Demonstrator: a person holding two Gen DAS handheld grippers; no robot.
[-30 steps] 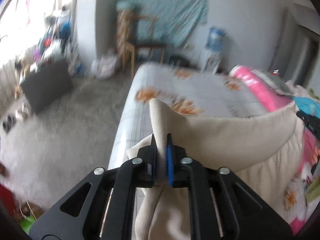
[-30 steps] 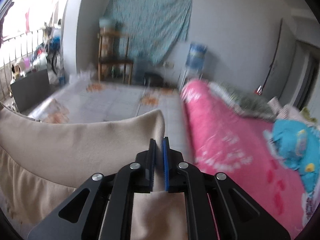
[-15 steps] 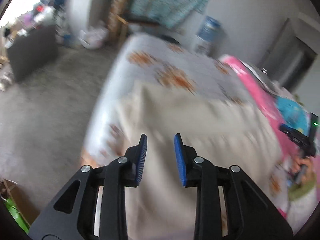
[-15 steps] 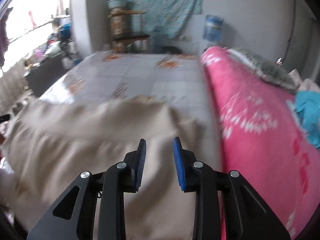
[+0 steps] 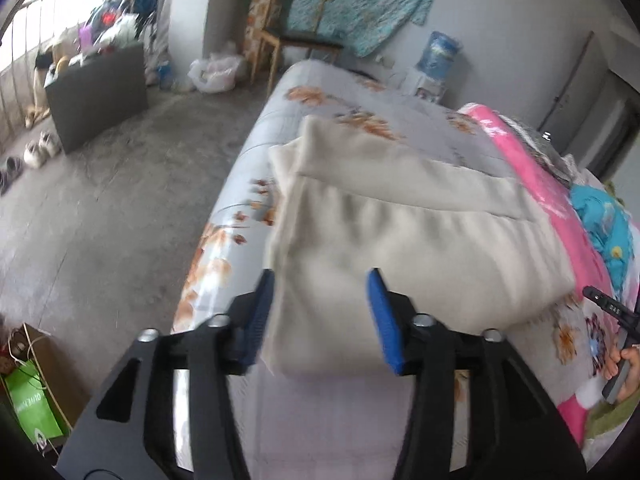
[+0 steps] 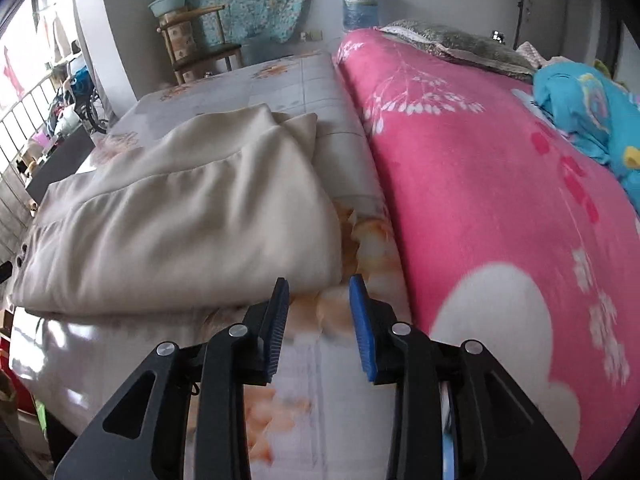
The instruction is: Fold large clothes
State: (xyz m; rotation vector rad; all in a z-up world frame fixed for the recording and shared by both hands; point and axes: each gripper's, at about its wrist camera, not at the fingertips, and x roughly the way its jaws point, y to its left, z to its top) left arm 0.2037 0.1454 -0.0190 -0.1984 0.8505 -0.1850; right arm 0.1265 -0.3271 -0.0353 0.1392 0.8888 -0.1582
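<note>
Two layers of the beige garment lie folded on the bed, both grippers' jaws spread empty

The left gripper hangs above the bed with its blue-padded fingers spread apart and nothing between them. Below them lies a beige garment, folded into a broad layered stack on the grey floral bed sheet. A pink blanket runs along the garment's far side. The right gripper enters at the right edge, held in a hand. A dark box stands on the floor at left, a wooden chair beyond the bed.
</note>
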